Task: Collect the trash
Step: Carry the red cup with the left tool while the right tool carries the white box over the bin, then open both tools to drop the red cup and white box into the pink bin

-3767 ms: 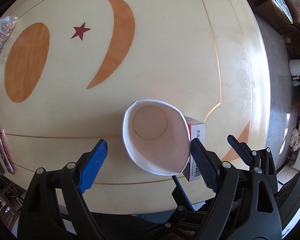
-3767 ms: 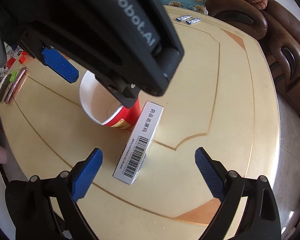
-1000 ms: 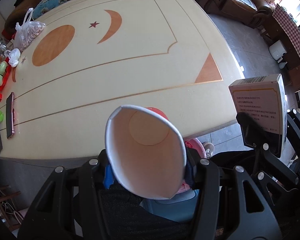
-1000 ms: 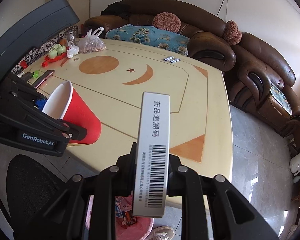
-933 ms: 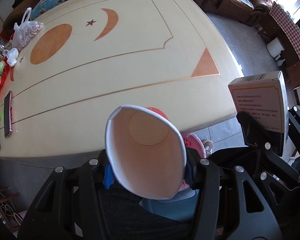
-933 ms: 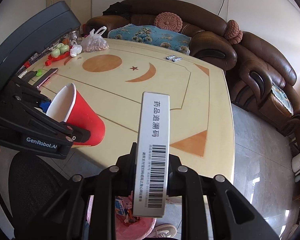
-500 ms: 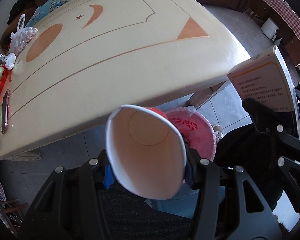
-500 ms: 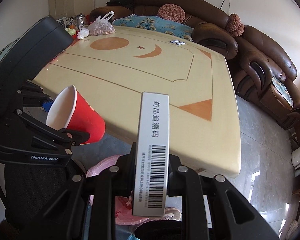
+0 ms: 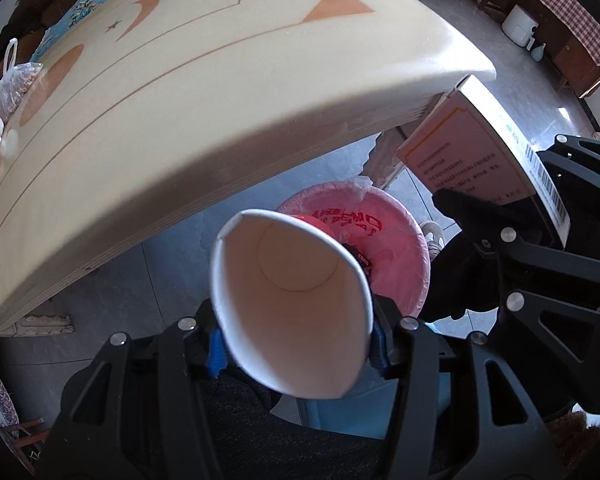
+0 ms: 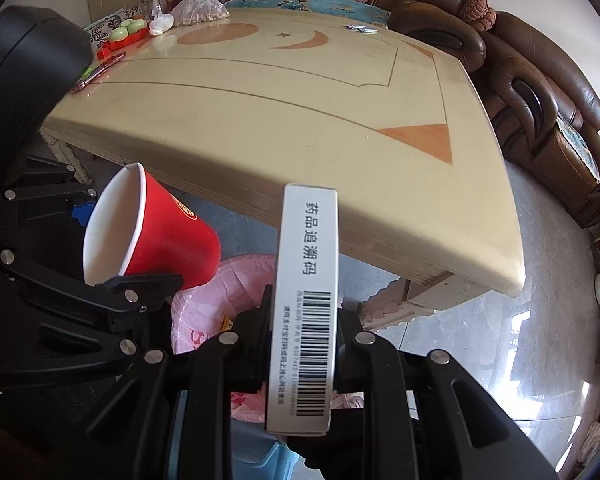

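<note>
My left gripper is shut on a red paper cup with a white inside, squeezed oval, mouth facing the camera. The cup also shows in the right wrist view. My right gripper is shut on a white medicine box with a barcode, held upright; the box also shows at the right of the left wrist view. Both are held off the table edge, above a bin lined with a pink bag, which shows below in the right wrist view too.
The cream table with orange inlays lies ahead and above. On its far side are a plastic bag of food, red and green items, a phone and small packets. Brown sofas stand behind. Grey tiled floor lies below.
Both grippers closed on the cup and the box, lifted them off the table, pulled back past its edge and dropped lower. The pink bin has come into view beneath them.
</note>
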A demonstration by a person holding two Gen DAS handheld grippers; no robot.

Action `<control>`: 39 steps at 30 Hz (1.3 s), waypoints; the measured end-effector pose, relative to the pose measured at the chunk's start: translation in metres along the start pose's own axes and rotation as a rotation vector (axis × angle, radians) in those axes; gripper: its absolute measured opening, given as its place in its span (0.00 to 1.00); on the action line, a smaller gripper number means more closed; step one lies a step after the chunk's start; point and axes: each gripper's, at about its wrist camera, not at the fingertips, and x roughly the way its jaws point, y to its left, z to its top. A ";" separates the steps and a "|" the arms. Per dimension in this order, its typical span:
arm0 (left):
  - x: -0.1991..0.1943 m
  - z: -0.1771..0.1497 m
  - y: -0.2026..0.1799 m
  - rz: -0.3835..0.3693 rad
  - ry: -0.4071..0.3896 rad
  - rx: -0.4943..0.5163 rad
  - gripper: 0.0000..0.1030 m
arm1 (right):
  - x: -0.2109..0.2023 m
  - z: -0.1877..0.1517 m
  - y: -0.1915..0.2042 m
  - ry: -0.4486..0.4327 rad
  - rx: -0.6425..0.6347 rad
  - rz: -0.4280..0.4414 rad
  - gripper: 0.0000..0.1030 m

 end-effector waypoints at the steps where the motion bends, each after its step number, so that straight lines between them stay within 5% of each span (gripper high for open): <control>1: 0.007 -0.002 0.000 -0.010 0.015 -0.003 0.51 | 0.006 -0.002 0.000 0.011 0.003 0.003 0.21; 17: 0.117 -0.019 0.005 -0.094 0.196 -0.064 0.51 | 0.096 -0.038 -0.007 0.147 0.067 0.043 0.21; 23: 0.160 -0.022 0.001 -0.113 0.271 -0.092 0.51 | 0.141 -0.052 -0.013 0.230 0.092 0.062 0.14; 39: 0.189 -0.021 0.004 -0.124 0.337 -0.097 0.54 | 0.159 -0.058 -0.015 0.283 0.108 0.092 0.14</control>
